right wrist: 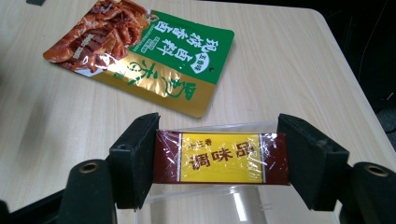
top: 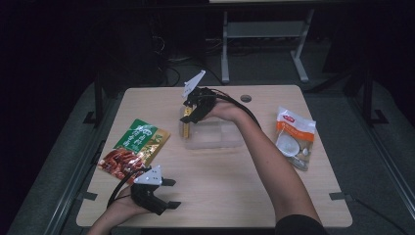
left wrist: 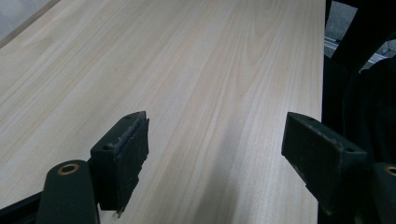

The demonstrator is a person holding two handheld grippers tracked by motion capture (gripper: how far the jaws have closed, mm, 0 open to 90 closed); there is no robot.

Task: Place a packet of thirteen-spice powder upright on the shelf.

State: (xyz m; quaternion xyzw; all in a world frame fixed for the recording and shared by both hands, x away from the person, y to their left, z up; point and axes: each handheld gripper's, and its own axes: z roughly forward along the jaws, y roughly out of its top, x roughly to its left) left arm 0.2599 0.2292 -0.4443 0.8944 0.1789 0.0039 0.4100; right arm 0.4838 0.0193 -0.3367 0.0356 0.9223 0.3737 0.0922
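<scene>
The seasoning packet (right wrist: 220,157), a small flat bar in dark red wrapping with a yellow label, sits crosswise between the two black jaws of the right claw (right wrist: 219,158), which pinch it at its two short ends. In the high view the same packet (top: 186,125) hangs upright below the right claw (top: 192,113), at the left end of a clear plastic box (top: 215,137) that stands near the middle of the tabletop (top: 220,196). Whether the packet's lower end touches the box or hangs just above its rim cannot be told. In the right gripper view the clear rim of the box (right wrist: 224,198) shows right beneath the packet.

The person's right forearm reaches in from the bottom right of the high view, across the tabletop to the box.

The left claw (top: 169,193) rests low near the front left edge of the tabletop, its jaws spread wide with nothing between them; in the left gripper view bare wood (left wrist: 187,70) lies between and beyond them.

A green and gold snack pouch (top: 134,149) with a picture of red strips lies flat to the left of the box, apart from it. A white and orange bag (top: 294,137) lies flat near the right edge, well apart from the box.
</scene>
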